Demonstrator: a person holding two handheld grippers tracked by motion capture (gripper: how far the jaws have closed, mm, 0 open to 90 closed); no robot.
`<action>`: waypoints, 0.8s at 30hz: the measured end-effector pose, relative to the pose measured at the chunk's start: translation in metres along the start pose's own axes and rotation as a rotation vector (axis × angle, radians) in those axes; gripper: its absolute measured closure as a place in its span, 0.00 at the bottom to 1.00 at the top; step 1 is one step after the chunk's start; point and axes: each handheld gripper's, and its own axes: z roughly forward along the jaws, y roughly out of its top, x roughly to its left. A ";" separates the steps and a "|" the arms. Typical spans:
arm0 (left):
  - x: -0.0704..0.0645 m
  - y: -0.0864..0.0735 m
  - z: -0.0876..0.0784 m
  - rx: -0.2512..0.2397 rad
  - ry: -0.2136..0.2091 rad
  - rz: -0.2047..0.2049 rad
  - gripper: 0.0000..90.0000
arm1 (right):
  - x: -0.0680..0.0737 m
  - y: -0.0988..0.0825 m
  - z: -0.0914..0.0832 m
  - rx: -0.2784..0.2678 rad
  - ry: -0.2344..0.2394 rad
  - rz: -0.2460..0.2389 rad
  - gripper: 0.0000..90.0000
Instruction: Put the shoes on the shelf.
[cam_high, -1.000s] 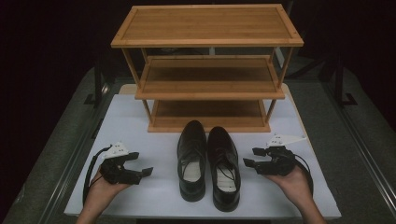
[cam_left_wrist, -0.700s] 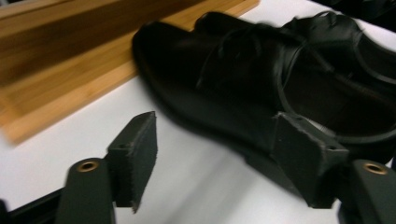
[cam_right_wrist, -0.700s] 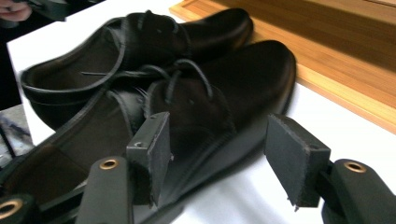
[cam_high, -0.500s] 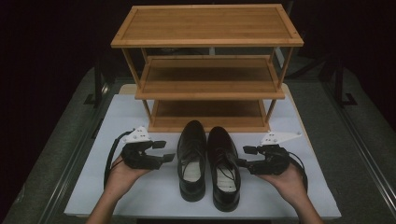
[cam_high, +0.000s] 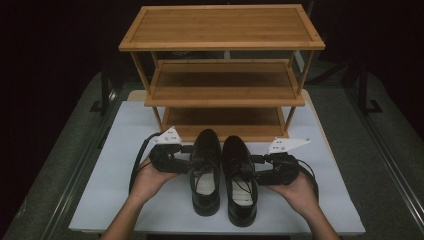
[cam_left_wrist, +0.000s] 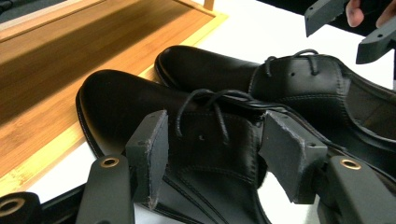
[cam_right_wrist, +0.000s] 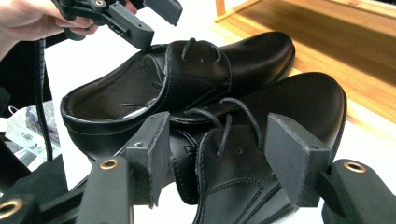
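Two shoes: pair of black laced leather dress shoes, left shoe (cam_high: 205, 170) and right shoe (cam_high: 240, 177), standing side by side on the white table top (cam_high: 100, 190), toes pointing far, just in front of the rack.
Step in hand: judged as taking hold of one shoe with each gripper at the laced throat, from the outer sides.
Left gripper (cam_high: 184, 156): at the left flank of the left shoe; its jaws have just been closing. In the left gripper view the pads (cam_left_wrist: 150, 156) stand either side of the lacing, not yet pressing; released, nothing gripped.
Right gripper (cam_high: 256, 167): at the right flank of the right shoe; pads (cam_right_wrist: 293, 158) straddle the laced upper with a gap on each side; released, nothing gripped.
Grip advice: seat each pad on the firm collar leather, clear of the loose laces (cam_left_wrist: 210, 100); close evenly, then lift level so the heel does not sag.
Surroundings: three-tier bamboo shoe rack (cam_high: 222, 27) at the far side; all tiers bare; bottom shelf (cam_high: 225, 120) lies just beyond the toes.
Obstructions: middle shelf edge (cam_high: 225, 100) overhangs the bottom tier, leaving low clearance; the shoes touch or nearly touch each other, so lifting one may drag its neighbour; each cable (cam_high: 137, 162) trails near the heels.
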 end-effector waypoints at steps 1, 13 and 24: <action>0.001 0.000 0.001 -0.001 -0.007 -0.003 0.46 | -0.001 0.000 0.002 0.003 -0.003 0.000 0.45; -0.006 -0.005 0.013 0.051 -0.026 0.018 0.55 | -0.004 -0.010 0.011 0.043 -0.015 0.001 0.57; -0.015 -0.007 0.011 0.072 -0.002 0.075 0.86 | 0.000 -0.013 0.016 0.060 -0.001 -0.025 0.84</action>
